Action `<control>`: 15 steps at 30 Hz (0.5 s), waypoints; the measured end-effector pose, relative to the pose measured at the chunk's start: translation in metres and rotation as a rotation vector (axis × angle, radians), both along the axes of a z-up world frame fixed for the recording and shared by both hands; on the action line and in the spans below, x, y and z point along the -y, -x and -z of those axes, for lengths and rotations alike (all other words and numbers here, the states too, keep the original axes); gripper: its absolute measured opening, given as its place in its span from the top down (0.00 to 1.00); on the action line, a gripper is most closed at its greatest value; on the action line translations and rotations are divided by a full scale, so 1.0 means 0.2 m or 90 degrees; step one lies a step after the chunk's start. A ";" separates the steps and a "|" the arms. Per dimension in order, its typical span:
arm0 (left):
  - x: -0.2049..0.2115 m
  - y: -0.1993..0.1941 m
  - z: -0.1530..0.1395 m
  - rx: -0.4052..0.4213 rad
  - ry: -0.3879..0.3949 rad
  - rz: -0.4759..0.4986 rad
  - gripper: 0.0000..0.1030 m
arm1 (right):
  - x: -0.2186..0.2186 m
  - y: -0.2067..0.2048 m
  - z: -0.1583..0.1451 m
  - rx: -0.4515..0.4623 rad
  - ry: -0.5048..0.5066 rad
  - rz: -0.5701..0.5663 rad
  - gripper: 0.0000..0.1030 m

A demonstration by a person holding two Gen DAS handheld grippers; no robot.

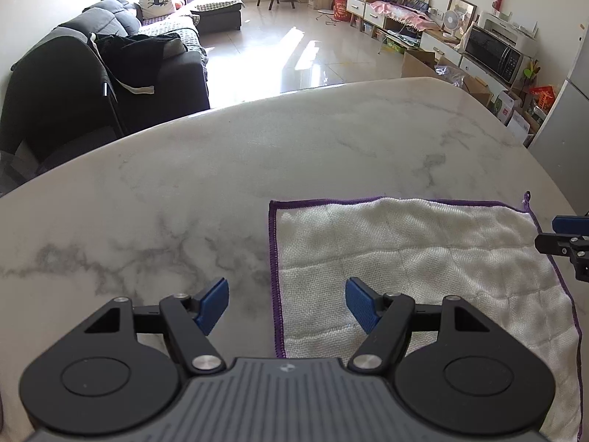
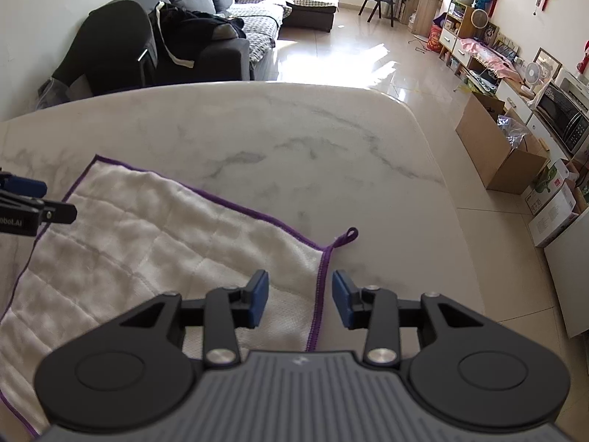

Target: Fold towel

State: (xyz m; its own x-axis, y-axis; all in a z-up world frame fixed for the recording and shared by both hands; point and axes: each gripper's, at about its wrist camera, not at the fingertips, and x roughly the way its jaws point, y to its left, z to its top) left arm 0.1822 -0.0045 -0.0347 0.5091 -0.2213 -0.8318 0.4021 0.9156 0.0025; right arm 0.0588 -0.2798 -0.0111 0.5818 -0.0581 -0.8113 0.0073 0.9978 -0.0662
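Observation:
A white towel [image 1: 412,269] with a purple hem lies flat and unfolded on the marble table [image 1: 184,191]. My left gripper [image 1: 286,305] is open above the towel's left hem near its near-left corner, one blue pad on each side of the hem. In the right wrist view the towel [image 2: 129,250] spreads to the left, with a purple hanging loop [image 2: 346,236] at its far right corner. My right gripper [image 2: 299,300] is open above the towel's right hem, holding nothing. Each gripper shows at the edge of the other's view: the right one [image 1: 567,237], the left one [image 2: 29,202].
The table's far edge [image 1: 294,92] curves across the view, its right edge [image 2: 449,191] drops to a tiled floor. Beyond stand a dark sofa [image 1: 110,66], cardboard boxes [image 2: 497,147] and shelves with a microwave [image 1: 493,53].

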 end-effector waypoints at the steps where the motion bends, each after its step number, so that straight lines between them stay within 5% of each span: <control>1: 0.01 -0.02 0.01 -0.003 -0.002 0.001 0.32 | 0.01 -0.01 0.00 -0.004 -0.002 0.002 0.59; 9: 0.05 -0.11 0.03 -0.015 -0.004 0.021 0.36 | 0.04 -0.04 0.02 -0.017 -0.006 0.008 0.57; 15: 0.06 -0.15 0.04 -0.015 0.006 0.030 0.52 | 0.07 -0.08 0.04 -0.025 -0.025 0.015 0.58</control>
State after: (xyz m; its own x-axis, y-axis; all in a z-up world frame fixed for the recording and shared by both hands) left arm 0.2126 -0.0164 -0.0425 0.4780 -0.2520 -0.8414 0.4445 0.8956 -0.0158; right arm 0.0750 -0.2932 -0.0181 0.5481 -0.0390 -0.8355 0.0285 0.9992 -0.0280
